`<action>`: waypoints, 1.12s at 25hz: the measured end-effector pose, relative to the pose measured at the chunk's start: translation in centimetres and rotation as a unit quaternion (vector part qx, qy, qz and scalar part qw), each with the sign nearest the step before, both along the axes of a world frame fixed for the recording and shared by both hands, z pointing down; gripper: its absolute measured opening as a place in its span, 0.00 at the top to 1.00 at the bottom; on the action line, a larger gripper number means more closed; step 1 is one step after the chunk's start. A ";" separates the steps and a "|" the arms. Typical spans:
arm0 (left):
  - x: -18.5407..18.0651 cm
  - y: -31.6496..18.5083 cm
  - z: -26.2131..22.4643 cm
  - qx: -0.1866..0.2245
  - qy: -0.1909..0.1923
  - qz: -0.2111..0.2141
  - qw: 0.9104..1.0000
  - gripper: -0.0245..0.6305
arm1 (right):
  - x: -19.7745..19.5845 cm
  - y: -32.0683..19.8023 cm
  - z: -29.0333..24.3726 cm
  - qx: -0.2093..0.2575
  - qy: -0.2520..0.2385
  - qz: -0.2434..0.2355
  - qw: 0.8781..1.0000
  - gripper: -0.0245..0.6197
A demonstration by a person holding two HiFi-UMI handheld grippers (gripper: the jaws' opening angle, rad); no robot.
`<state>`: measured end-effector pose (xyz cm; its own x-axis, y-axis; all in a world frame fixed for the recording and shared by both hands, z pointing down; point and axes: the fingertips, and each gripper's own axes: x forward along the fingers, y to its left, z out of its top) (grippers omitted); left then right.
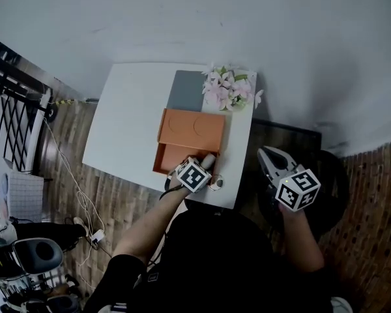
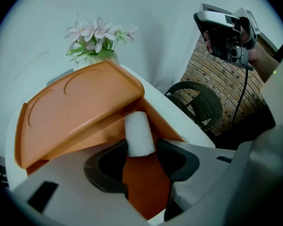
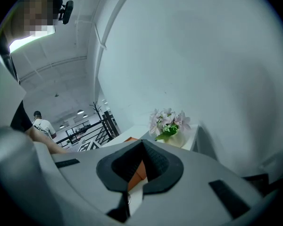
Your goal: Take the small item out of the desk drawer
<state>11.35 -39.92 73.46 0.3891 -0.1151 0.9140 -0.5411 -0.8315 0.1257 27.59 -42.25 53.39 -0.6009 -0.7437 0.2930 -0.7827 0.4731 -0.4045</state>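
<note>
The left hand-held gripper (image 2: 140,147) is held with jaws apart so the small white roll (image 2: 137,128), in the orange drawer (image 2: 146,182), lies between them, apparently for clamping. The right hand-held gripper (image 3: 142,147) is held closed, empty.

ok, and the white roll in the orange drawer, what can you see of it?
The roll is a small plain white cylinder that looks soft, like rolled cloth or paper. It lies on its side on the orange floor of the open drawer, with its far end up by the edge of the box top, near the right wall. Its near end sits between the open jaws of the left gripper. I cannot tell whether either jaw touches it.
</note>
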 end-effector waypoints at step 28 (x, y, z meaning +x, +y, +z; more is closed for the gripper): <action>-11.7 -4.0 -16.7 0.135 0.174 -0.148 0.964 0.70 | -13.2 -3.0 -4.0 0.035 0.022 -0.104 0.994 0.97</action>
